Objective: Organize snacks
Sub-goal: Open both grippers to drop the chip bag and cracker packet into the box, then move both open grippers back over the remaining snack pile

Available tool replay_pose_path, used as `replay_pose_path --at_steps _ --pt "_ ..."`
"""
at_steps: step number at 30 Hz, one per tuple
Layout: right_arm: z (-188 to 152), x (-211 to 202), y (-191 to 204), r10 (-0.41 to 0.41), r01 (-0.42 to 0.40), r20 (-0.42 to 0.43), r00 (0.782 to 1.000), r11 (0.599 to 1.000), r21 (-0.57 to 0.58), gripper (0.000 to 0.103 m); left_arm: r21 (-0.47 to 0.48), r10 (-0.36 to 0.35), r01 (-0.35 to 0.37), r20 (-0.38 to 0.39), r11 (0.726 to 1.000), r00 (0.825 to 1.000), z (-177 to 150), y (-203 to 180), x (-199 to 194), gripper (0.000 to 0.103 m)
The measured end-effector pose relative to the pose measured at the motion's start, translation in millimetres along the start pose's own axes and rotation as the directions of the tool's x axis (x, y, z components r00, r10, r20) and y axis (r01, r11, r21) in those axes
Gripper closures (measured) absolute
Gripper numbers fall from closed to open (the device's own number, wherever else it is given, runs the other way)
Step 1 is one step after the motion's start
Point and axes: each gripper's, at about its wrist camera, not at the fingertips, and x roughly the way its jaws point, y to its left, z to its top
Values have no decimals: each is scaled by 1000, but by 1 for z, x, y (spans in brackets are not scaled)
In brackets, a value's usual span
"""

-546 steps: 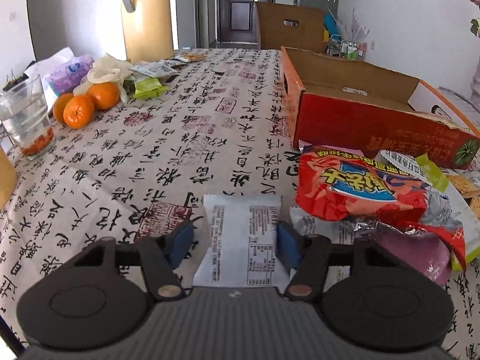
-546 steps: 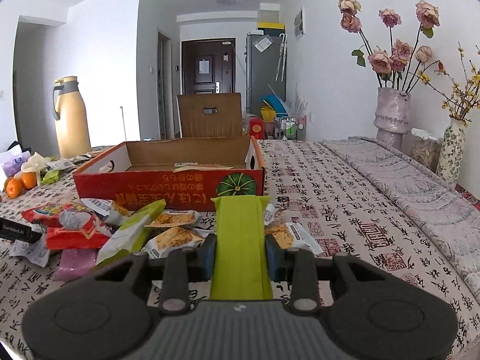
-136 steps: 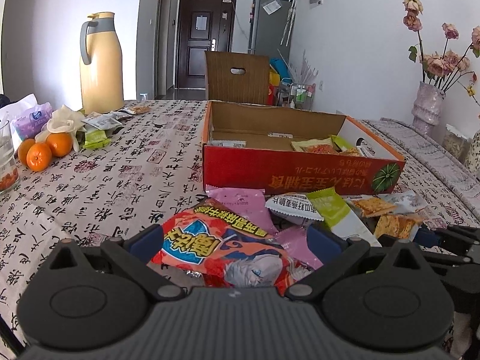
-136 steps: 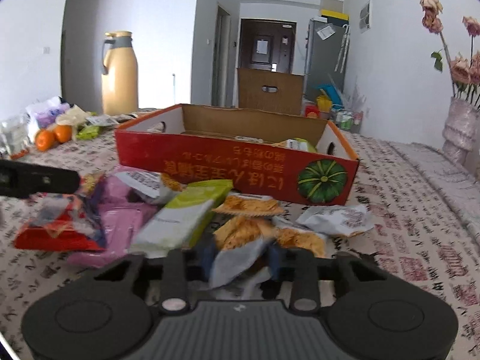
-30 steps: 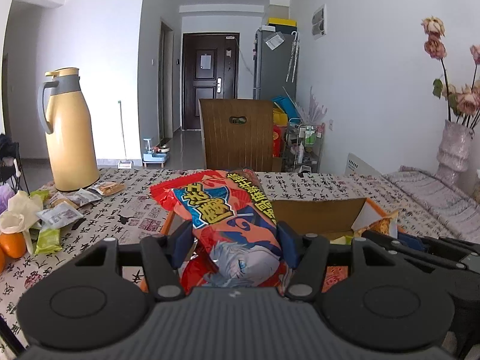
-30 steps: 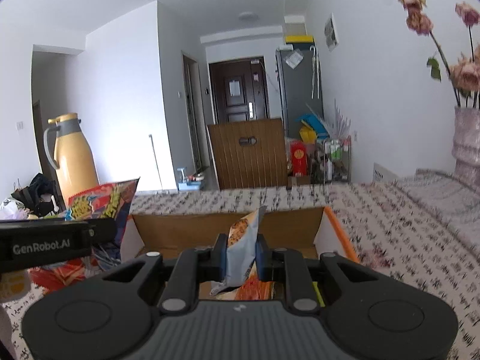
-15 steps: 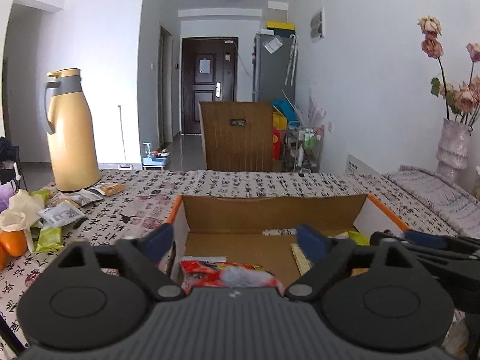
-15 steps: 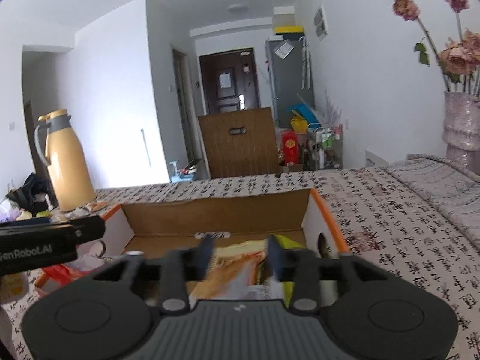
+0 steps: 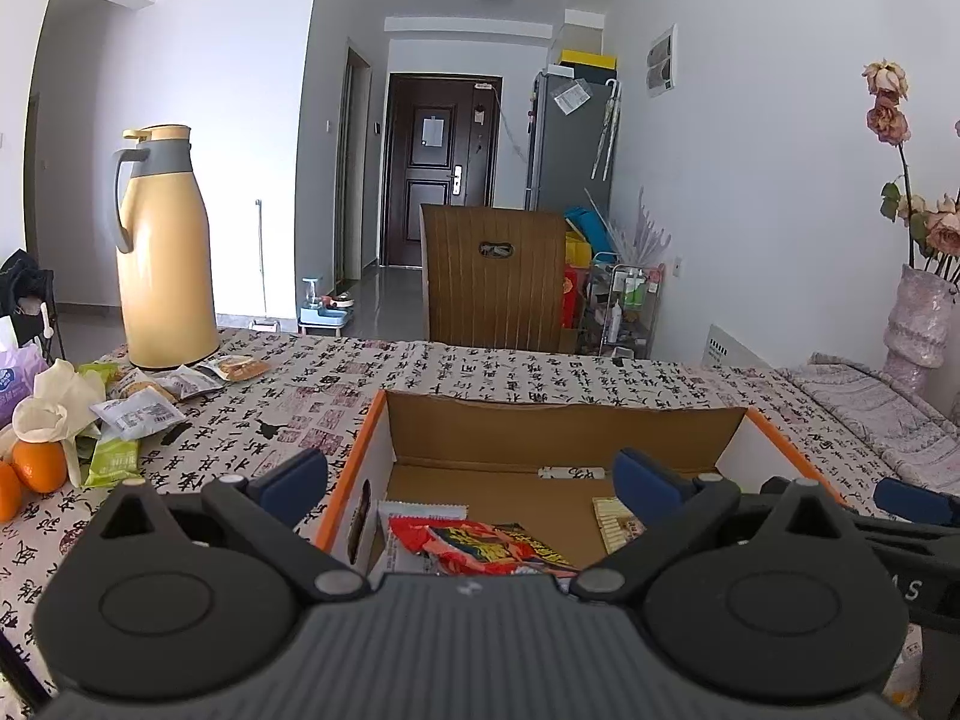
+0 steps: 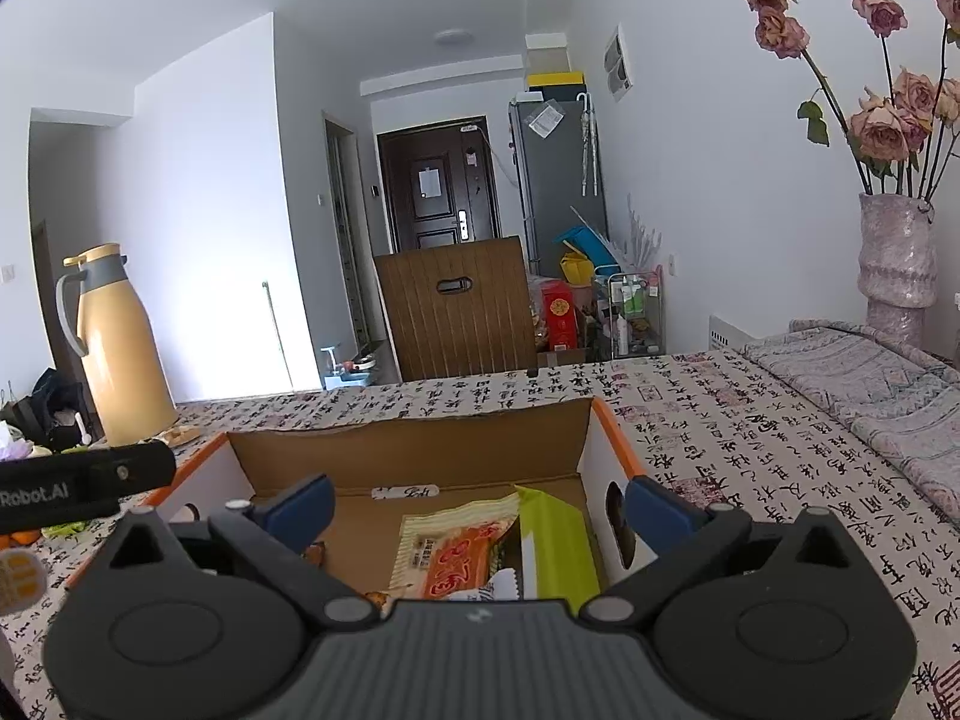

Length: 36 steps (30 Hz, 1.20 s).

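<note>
Left tongs [image 9: 471,483] spread, right tongs [image 10: 477,507] opening, both empty above the cardboard box's [image 9: 564,429] rim.

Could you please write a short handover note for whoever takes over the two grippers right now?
Left gripper: open, nothing between the fingers, poised over the cardboard box.
Right gripper: jaws opening, nothing between them, over the same box.
In the box: red snack bag near the left wall; orange-and-yellow packet and green packet toward the right wall.
Outside it: small packets loose on the tablecloth near the yellow thermos and the oranges.
Done: several snacks boxed. Left: whatever packets lie loose on the table; the area in front of the box is out of view.
</note>
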Motion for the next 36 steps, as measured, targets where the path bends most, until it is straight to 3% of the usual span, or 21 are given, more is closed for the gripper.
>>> replay_pose_path --at_steps 18,36 --pt "10 -47 11 -12 14 33 999 998 -62 0 -14 -26 26 37 1000 999 16 -1 -52 0" --pt "-39 -99 8 -7 2 -55 998 996 -90 0 -4 -33 33 -60 999 998 -37 20 -94 0"
